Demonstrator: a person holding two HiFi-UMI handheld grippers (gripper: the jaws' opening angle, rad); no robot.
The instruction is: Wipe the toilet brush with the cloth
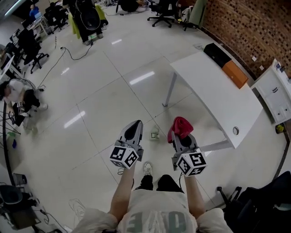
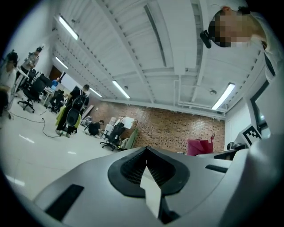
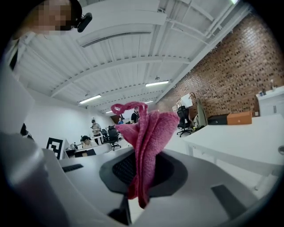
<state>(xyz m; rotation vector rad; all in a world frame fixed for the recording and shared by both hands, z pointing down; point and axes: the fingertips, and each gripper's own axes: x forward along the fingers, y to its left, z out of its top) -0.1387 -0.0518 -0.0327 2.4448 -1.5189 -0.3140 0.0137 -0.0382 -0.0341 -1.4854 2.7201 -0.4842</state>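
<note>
Cloth (image 3: 144,146) of a deep pink is pinched between the fingers (image 3: 117,168) of the right gripper (image 1: 181,137). They are closed on its lower folds, and the rest stands up in a bunched tuft above them. The left gripper (image 1: 135,124) is held level alongside. Its fingers (image 2: 131,170) are pressed fully together with nothing between them, and only a pale strip shows at their seam. From the head view both grippers hang over the shiny floor (image 1: 104,104), off the near left side of the white tabletop (image 1: 218,95), the right one closer to it. The cloth sits just short of the tabletop's near edge as seen from above. A small pale object (image 1: 154,134) lies on the floor close to the tabletop's metal leg (image 1: 170,90), between the two grippers in that view, and it is too small to identify. At the far end of the tabletop rest a black box (image 1: 217,54) and an orange box (image 1: 235,74), side by side and touching. Beyond that end runs a brick wall (image 1: 245,27), and a white cabinet (image 1: 277,91) stands to the tabletop's right. Office chairs (image 1: 163,11) are well apart from it at the back of the room.
</note>
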